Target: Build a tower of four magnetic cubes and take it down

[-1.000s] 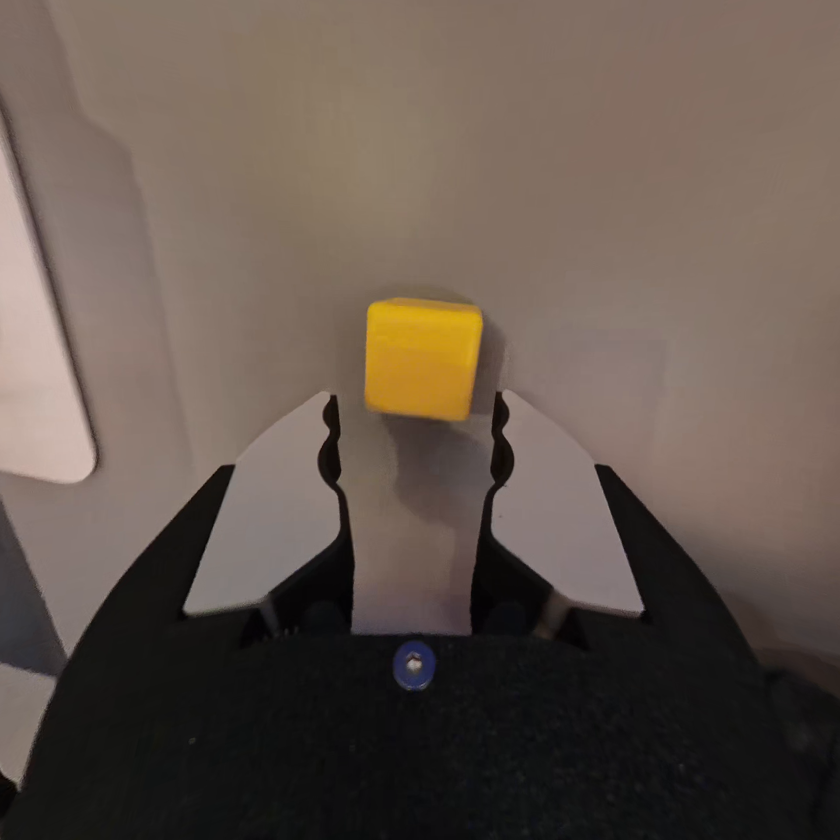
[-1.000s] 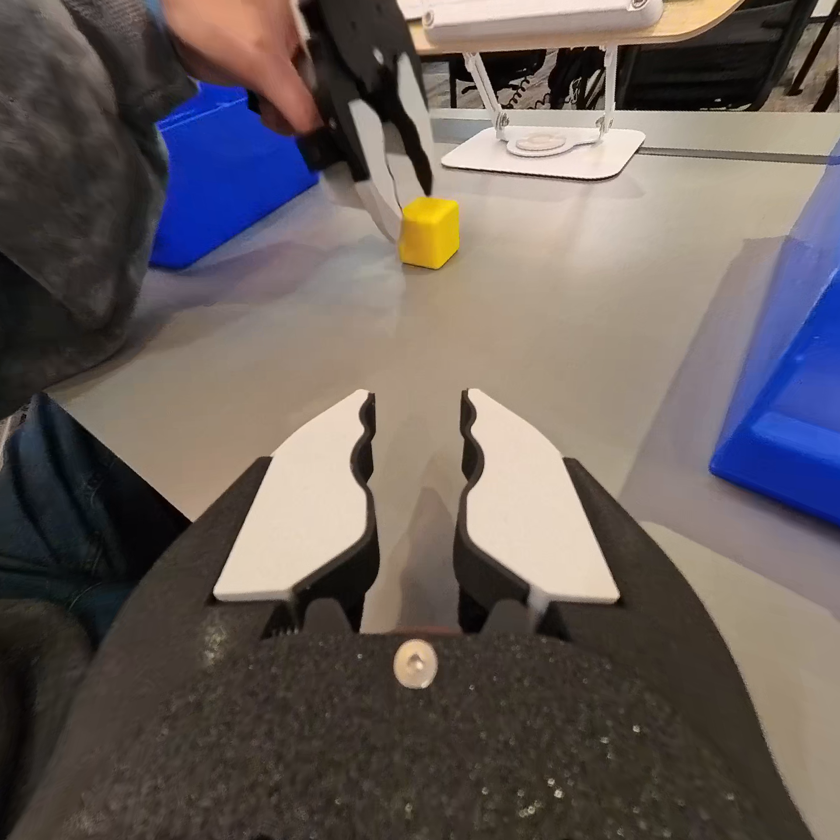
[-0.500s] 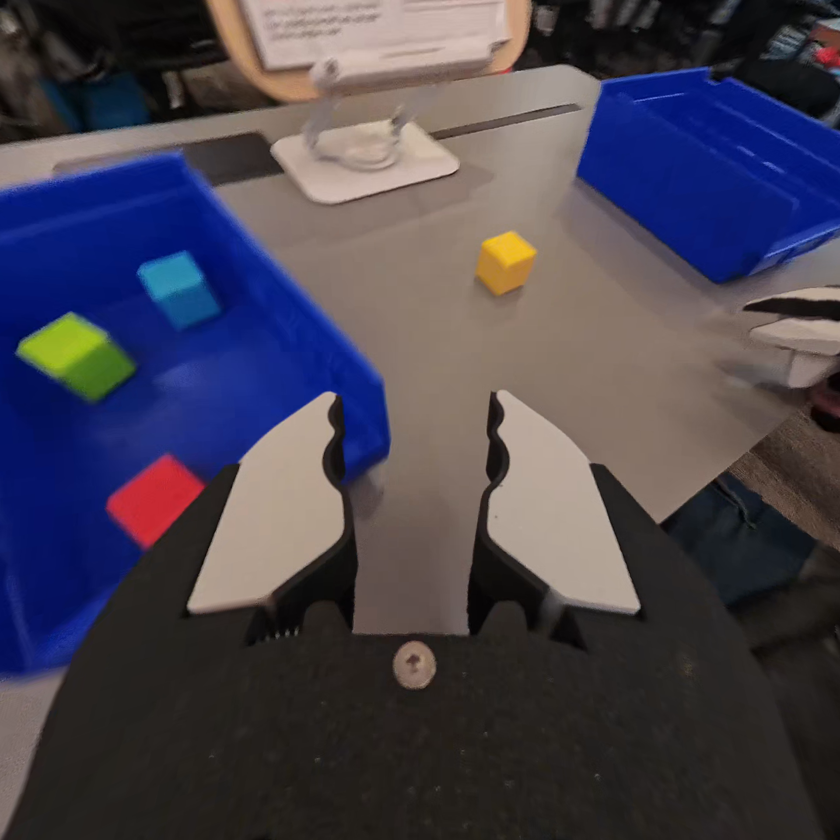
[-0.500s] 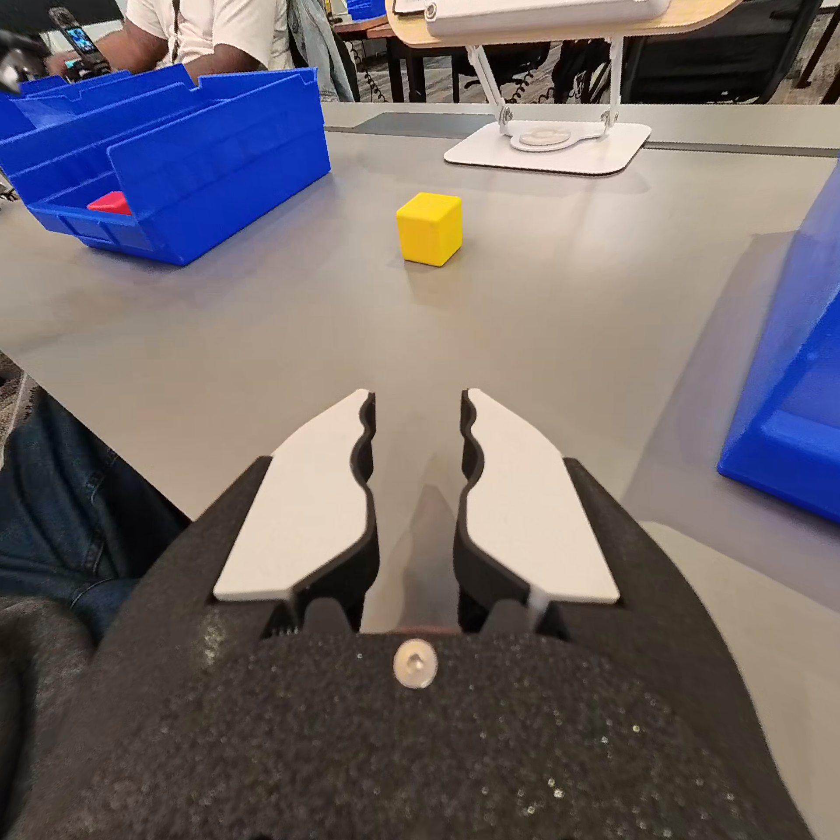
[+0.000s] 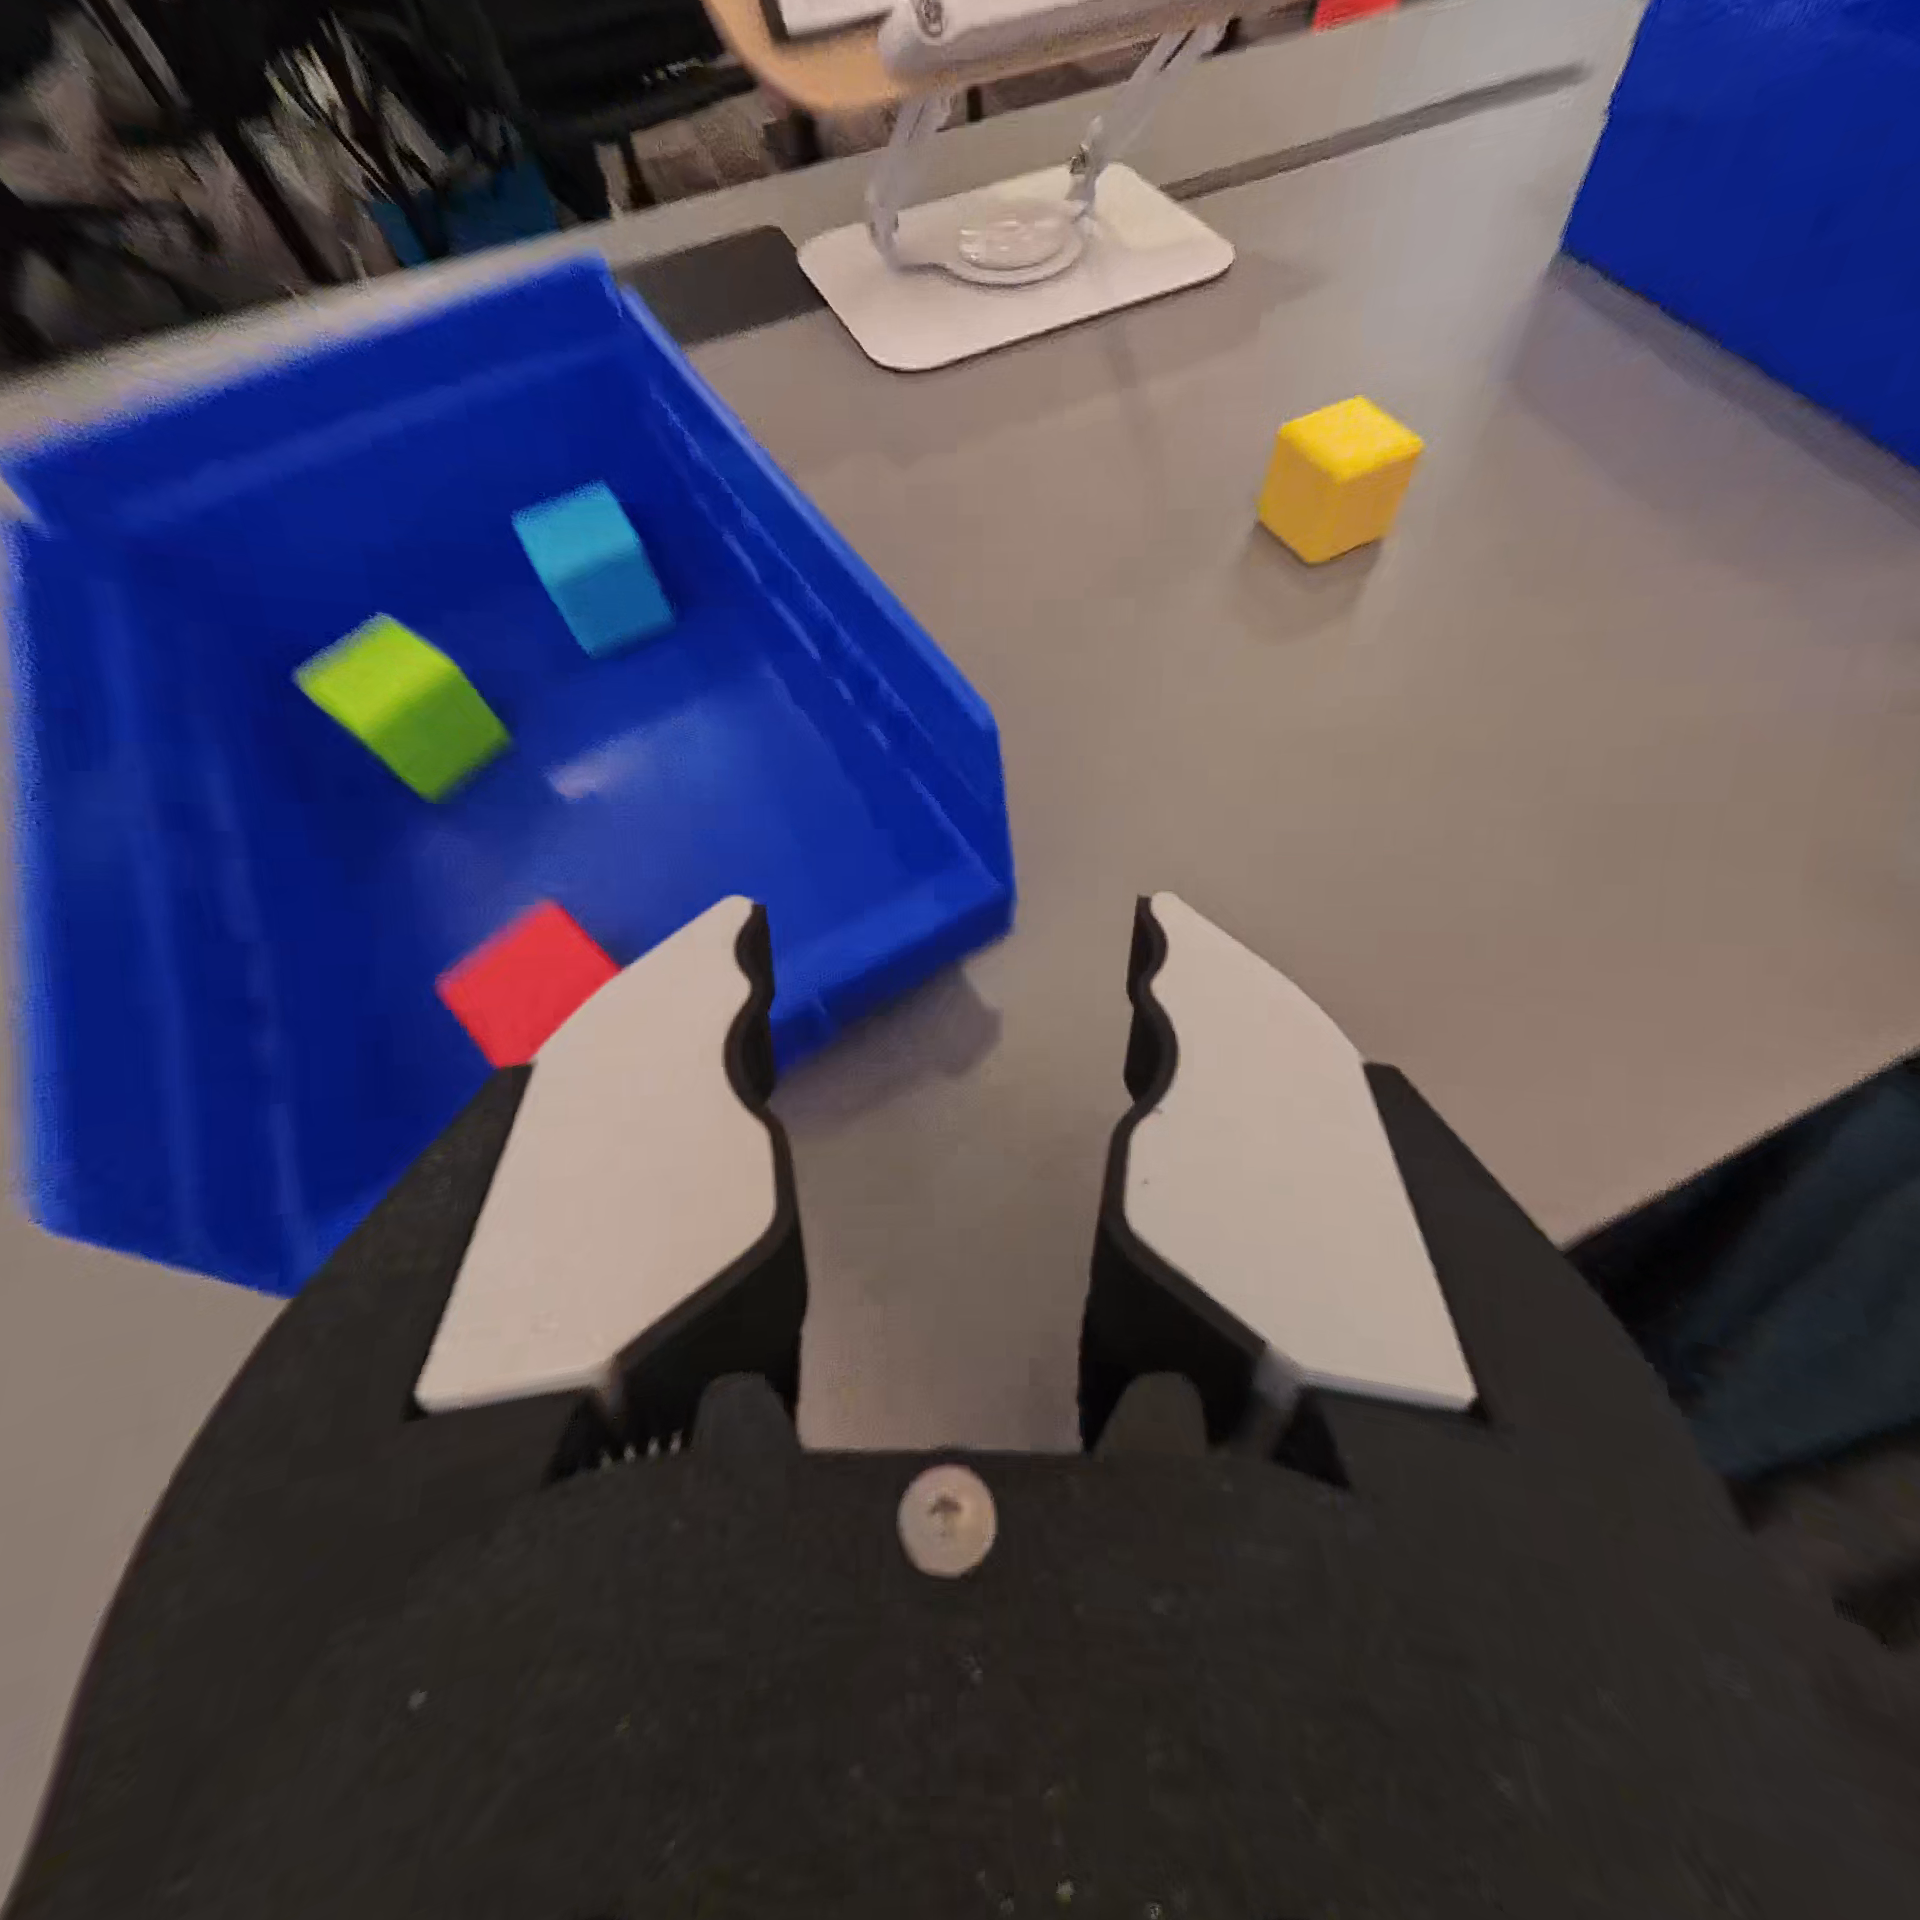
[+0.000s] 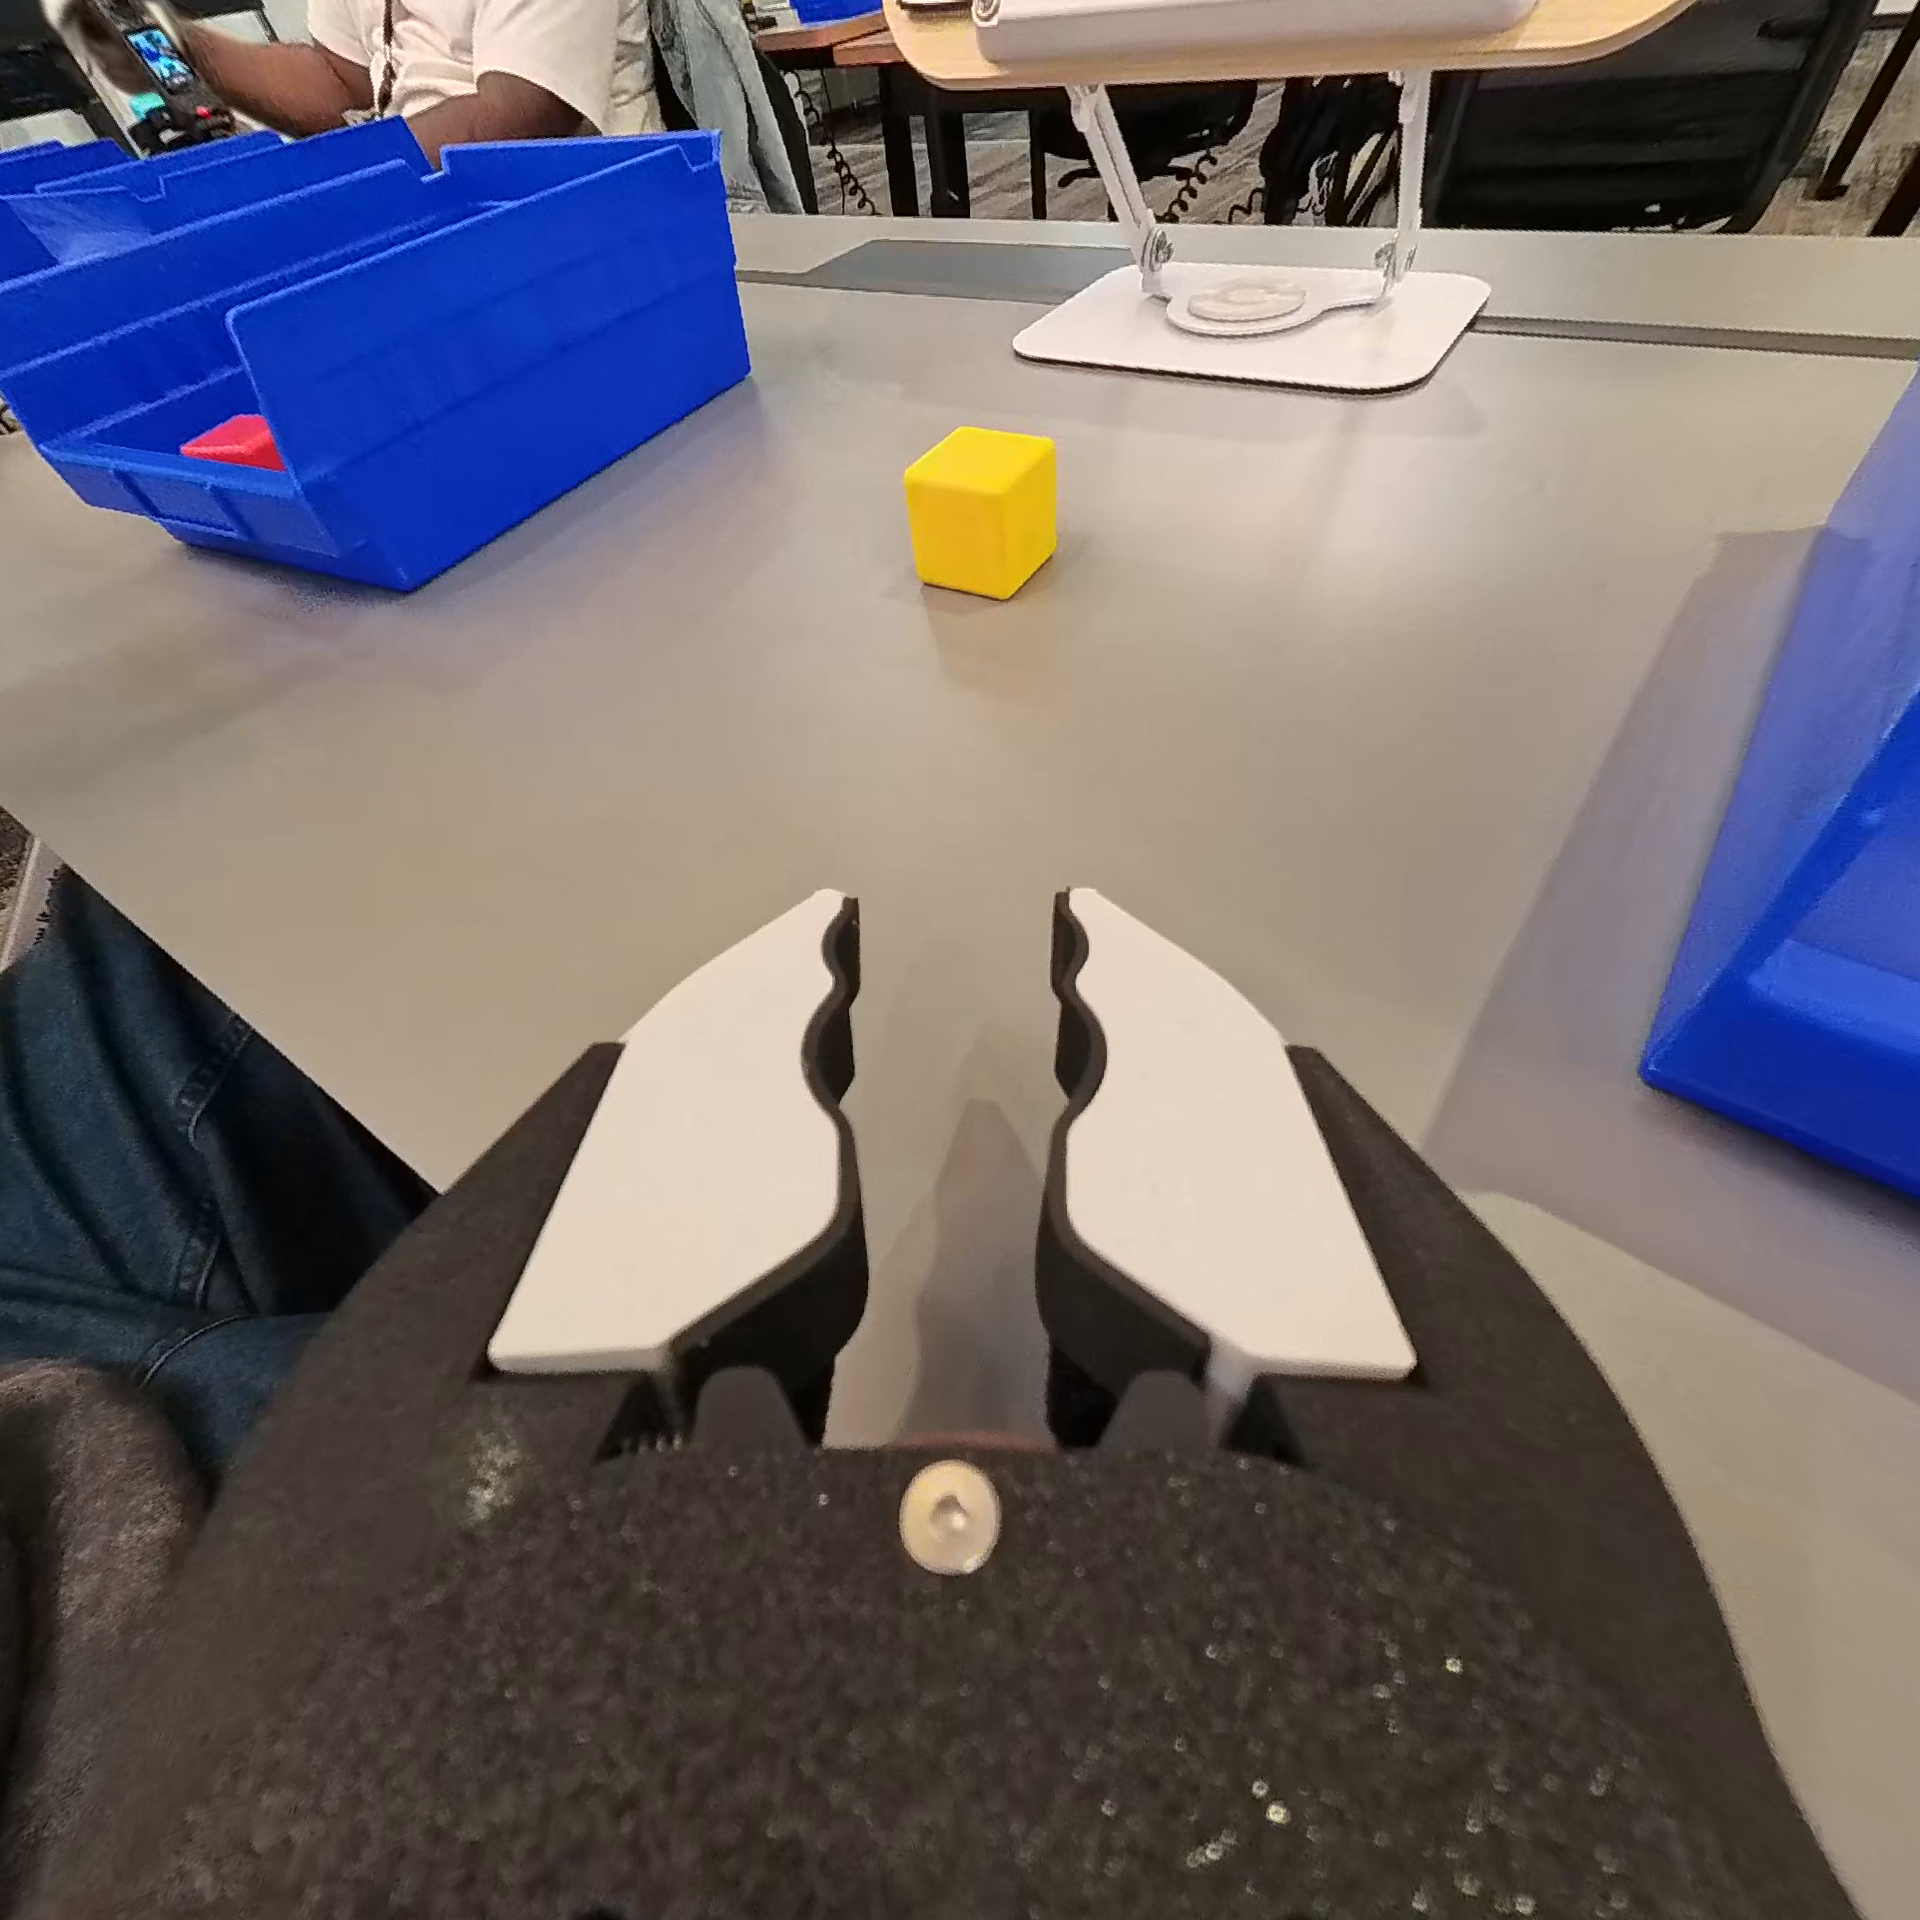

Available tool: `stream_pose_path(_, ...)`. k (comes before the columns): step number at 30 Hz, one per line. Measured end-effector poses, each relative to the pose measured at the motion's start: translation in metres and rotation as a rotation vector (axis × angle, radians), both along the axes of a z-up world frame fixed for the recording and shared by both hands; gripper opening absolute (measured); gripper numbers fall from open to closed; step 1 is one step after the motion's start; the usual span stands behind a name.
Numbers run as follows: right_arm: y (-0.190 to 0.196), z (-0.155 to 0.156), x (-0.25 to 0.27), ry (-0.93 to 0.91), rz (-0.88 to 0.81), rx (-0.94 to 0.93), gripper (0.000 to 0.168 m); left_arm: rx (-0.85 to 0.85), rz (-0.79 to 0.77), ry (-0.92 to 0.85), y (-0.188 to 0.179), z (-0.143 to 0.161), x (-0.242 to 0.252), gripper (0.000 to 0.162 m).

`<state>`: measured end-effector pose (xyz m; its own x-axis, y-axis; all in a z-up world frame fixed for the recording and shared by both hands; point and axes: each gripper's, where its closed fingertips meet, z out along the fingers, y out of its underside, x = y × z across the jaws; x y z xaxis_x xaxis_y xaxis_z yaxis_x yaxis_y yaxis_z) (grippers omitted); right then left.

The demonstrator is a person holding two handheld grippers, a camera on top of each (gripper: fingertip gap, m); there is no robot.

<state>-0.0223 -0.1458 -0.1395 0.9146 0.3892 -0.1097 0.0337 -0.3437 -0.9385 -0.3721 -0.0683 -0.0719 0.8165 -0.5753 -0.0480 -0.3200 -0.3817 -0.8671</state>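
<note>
Yellow cube (image 5: 1338, 478) now sits alone on the table (image 5: 1351, 883), released a second ago. My left gripper (image 5: 948, 971) has swung away, jaws apart and empty, toward the blue bin (image 5: 894, 727) holding red cube (image 5: 520, 982), green cube (image 5: 400, 701) and cyan cube (image 5: 592, 566). Right gripper (image 6: 956, 966) waits, parted, empty. Base laid; three remain.
</note>
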Motion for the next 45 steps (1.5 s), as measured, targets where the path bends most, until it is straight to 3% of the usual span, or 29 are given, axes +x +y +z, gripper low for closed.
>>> stream_pose_path(3, 0.000, 0.000, 0.000, 0.001, 0.001, 0.000, 0.035, 0.056, 0.035, 0.182, 0.036, 0.024, 0.001, 0.064)
stream_pose_path(8, 0.000, 0.000, 0.001, 0.009, 0.001, -0.003, 0.035, -0.072, 0.196, 0.157, 0.117, 0.038, -0.003, 0.061)
stream_pose_path(15, 0.001, -0.001, 0.001, 0.015, 0.001, -0.007, 0.035, -0.357, 0.373, 0.131, 0.230, 0.002, -0.008, 0.062)
stream_pose_path(20, 0.001, -0.001, 0.001, 0.013, 0.002, -0.008, 0.035, -0.540, 0.410, 0.160, 0.270, -0.044, -0.006, 0.064)
stream_pose_path(28, 0.000, -0.002, 0.001, 0.012, 0.004, -0.012, 0.035, -0.722, 0.404, 0.201, 0.281, -0.106, -0.003, 0.059)
stream_pose_path(29, 0.000, -0.002, 0.001, 0.012, 0.003, -0.013, 0.035, -0.733, 0.389, 0.193, 0.280, -0.110, 0.000, 0.050)
stream_pose_path(31, 0.000, -0.002, 0.001, 0.014, 0.002, -0.015, 0.035, -0.719, 0.375, 0.175, 0.280, -0.107, 0.001, 0.050)
stream_pose_path(34, 0.000, -0.002, 0.001, 0.017, 0.003, -0.016, 0.035, -0.641, 0.343, 0.183, 0.280, -0.086, -0.002, 0.050)
stream_pose_path(39, 0.000, -0.002, 0.001, 0.011, 0.002, -0.016, 0.034, -0.449, 0.174, 0.195, 0.268, -0.012, 0.014, 0.050)
stream_pose_path(42, 0.000, -0.001, 0.001, 0.009, -0.001, -0.009, 0.034, -0.329, -0.061, 0.274, 0.246, 0.033, 0.054, 0.050)
stream_pose_path(45, 0.000, 0.000, 0.002, 0.009, -0.004, -0.006, 0.035, -0.244, -0.399, 0.359, 0.208, 0.053, 0.114, 0.050)
